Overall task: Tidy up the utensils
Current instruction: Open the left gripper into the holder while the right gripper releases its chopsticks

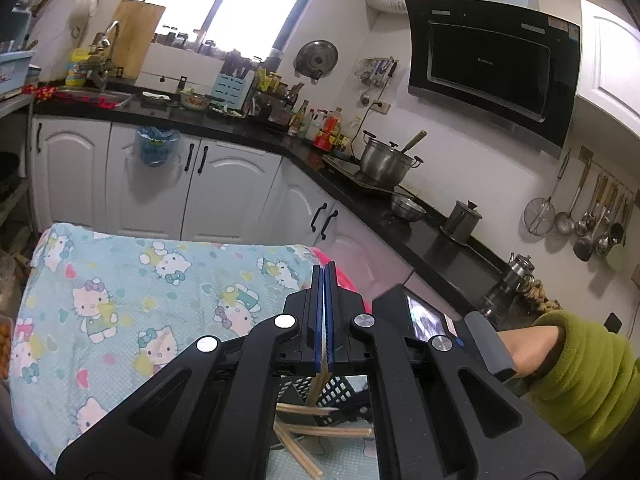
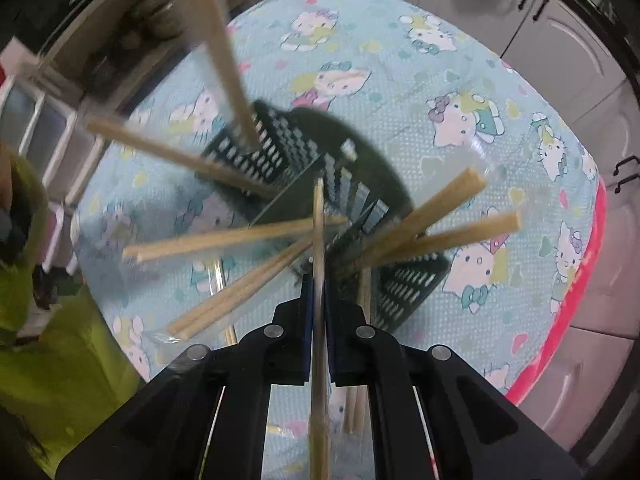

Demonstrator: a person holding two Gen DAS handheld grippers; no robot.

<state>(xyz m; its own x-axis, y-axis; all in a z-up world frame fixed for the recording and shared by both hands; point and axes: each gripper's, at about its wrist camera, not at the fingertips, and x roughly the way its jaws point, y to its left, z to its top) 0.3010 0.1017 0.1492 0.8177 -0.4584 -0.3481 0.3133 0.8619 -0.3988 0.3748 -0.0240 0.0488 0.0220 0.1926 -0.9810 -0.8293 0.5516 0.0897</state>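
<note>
Wooden chopsticks stand splayed in black slotted holder.

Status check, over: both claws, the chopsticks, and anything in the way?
Left claw shut on a chopstick. Right claw shut on another chopstick, over black basket. Splayed chopsticks crowd the opening.
</note>
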